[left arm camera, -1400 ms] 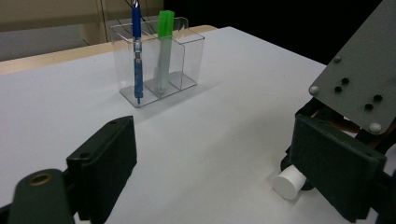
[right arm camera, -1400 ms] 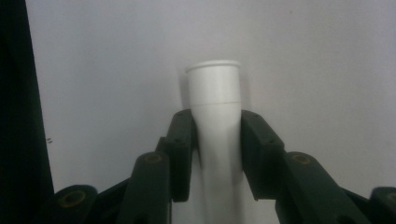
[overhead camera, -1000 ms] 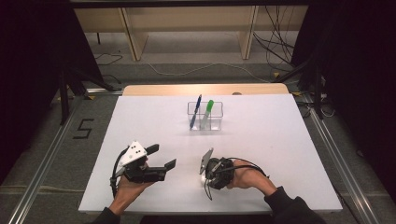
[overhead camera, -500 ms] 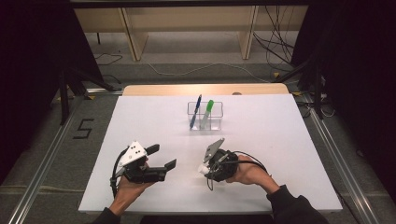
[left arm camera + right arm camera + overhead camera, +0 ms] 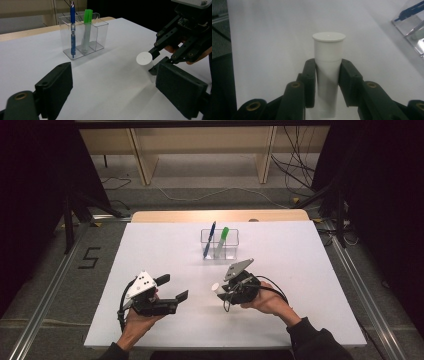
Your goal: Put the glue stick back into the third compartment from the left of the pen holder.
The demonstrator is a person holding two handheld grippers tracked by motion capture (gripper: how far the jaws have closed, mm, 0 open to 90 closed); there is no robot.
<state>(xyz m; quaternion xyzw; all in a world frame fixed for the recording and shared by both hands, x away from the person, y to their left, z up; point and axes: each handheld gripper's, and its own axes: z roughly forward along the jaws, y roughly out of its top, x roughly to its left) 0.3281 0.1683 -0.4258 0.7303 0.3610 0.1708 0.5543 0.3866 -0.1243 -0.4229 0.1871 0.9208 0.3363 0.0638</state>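
Right hand-held gripper (image 5: 327, 82) | clamps white tube (image 5: 328, 62) | no label legible

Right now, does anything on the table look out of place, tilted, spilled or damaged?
Nothing stands out. The blue pen and green marker lean inside the clear holder, and the right gripper holds the white tube intact.

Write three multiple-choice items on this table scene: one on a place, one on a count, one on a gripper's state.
1. Where is the white tube?
A. in the clear organizer
B. between the right gripper's jaws
C. lying under the left gripper

2. How many things stand in the clear organizer?
A. two
B. three
C. four

3. The left gripper is:
A. shut on a pen
B. shut on the tube
C. open, holding nothing

Answers:
1 B, the right gripper clamps it on both sides.
2 A, a blue pen and a green marker.
3 C, its jaws stand apart over bare table.
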